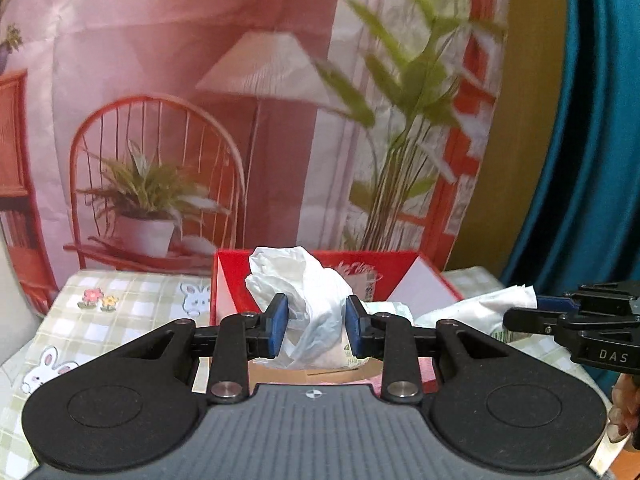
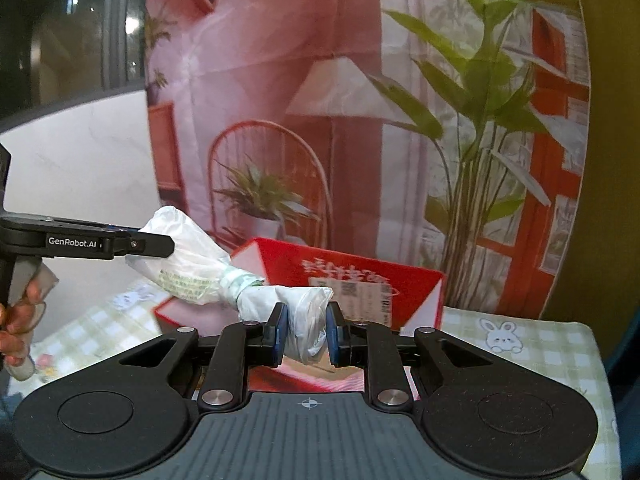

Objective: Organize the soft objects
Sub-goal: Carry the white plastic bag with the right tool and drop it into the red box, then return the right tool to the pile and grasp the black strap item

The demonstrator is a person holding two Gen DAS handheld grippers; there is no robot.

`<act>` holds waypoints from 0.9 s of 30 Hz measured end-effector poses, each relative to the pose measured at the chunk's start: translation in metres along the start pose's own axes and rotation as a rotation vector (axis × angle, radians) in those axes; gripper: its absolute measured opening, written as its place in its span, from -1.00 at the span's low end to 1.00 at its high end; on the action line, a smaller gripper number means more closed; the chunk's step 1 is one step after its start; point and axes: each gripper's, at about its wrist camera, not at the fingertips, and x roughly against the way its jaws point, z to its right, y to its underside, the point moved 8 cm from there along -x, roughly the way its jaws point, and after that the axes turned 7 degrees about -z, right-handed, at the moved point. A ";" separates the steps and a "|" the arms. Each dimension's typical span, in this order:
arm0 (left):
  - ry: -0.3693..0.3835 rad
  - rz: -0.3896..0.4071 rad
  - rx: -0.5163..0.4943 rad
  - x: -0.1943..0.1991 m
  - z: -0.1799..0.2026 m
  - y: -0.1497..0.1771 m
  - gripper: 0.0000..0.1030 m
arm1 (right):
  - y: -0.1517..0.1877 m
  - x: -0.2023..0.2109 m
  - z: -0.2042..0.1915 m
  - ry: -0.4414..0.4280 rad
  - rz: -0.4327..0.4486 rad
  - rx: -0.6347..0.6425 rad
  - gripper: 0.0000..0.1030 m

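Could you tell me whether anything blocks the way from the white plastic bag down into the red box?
Nothing visible does. The white plastic bag, held by both tongs, left and right, hangs just above the open red box.

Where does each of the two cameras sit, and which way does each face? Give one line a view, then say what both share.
Left wrist view: sits on the left claw, looking forward over the red box; the right claw enters at right.
Right wrist view: sits on the right claw, facing the same box; the left claw and a hand show at left.
Shared: the white plastic bag gripped at both ends, box, checked cloth, printed backdrop.
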 end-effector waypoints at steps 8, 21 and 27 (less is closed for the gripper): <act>-0.026 -0.118 0.055 -0.048 -0.013 0.017 -0.36 | 0.015 -0.063 0.016 0.038 -0.108 -0.010 -0.64; 0.017 -0.154 0.092 -0.054 -0.016 0.029 0.02 | 0.039 -0.081 0.028 0.072 -0.170 -0.077 -0.41; 0.023 -0.148 0.049 -0.040 -0.007 0.030 0.14 | 0.043 -0.065 0.025 0.064 -0.155 -0.121 -0.41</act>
